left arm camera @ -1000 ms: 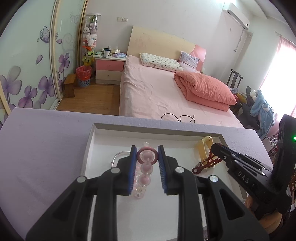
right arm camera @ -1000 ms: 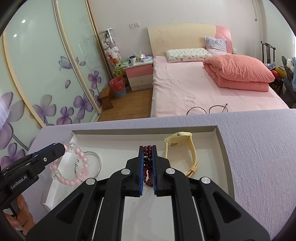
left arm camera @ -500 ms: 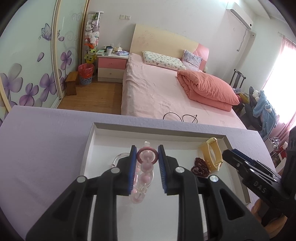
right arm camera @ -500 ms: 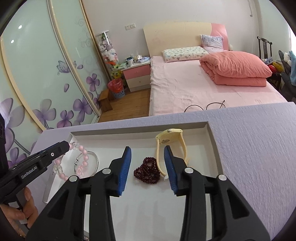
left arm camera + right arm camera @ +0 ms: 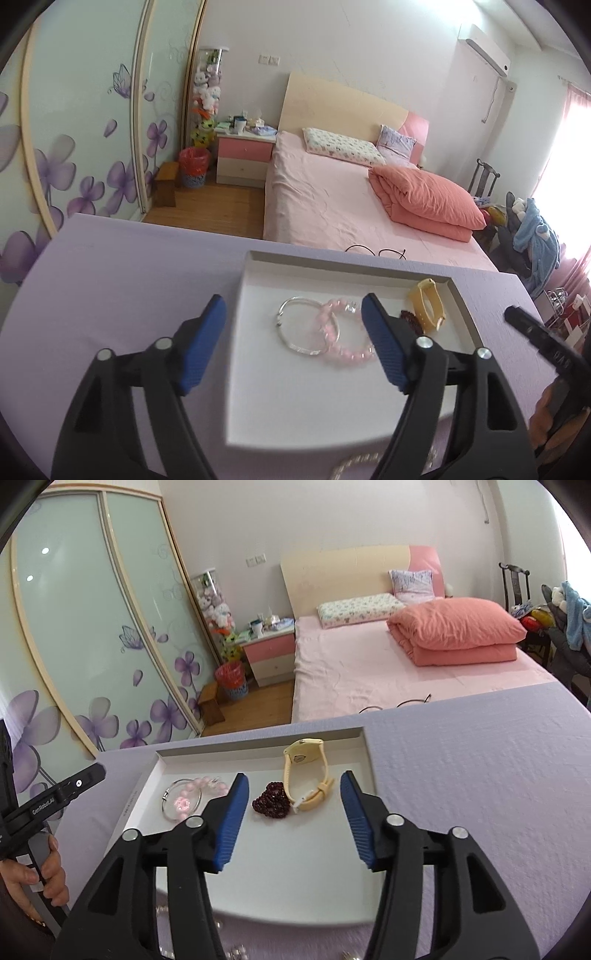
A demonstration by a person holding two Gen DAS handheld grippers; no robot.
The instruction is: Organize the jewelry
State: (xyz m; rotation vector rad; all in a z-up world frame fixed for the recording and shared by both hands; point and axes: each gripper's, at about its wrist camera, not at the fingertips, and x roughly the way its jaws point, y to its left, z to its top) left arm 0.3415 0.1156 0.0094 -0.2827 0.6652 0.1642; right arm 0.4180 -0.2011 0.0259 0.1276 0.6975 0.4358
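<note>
A white tray (image 5: 258, 369) lies on the purple table. In it lie a silver bangle (image 5: 295, 343), a pink bead bracelet (image 5: 347, 352) overlapping it, a dark red bead bracelet (image 5: 271, 805) and a yellow watch (image 5: 306, 771). My left gripper (image 5: 293, 343) is open and empty, held above and in front of the bangle and pink bracelet. My right gripper (image 5: 293, 819) is open and empty, above the near side of the red bracelet and watch. The tray also shows in the right wrist view (image 5: 295, 867).
Small silvery jewelry pieces (image 5: 354, 463) lie on the table in front of the tray, partly hidden by the grippers. The purple table (image 5: 480, 775) stretches right of the tray. A pink bed (image 5: 332, 199) stands beyond the table's far edge.
The left gripper opened and let the pink bracelet drop onto the bangle in the tray. The right gripper released the red bracelet beside the watch, opened wider, and both grippers pulled back.
</note>
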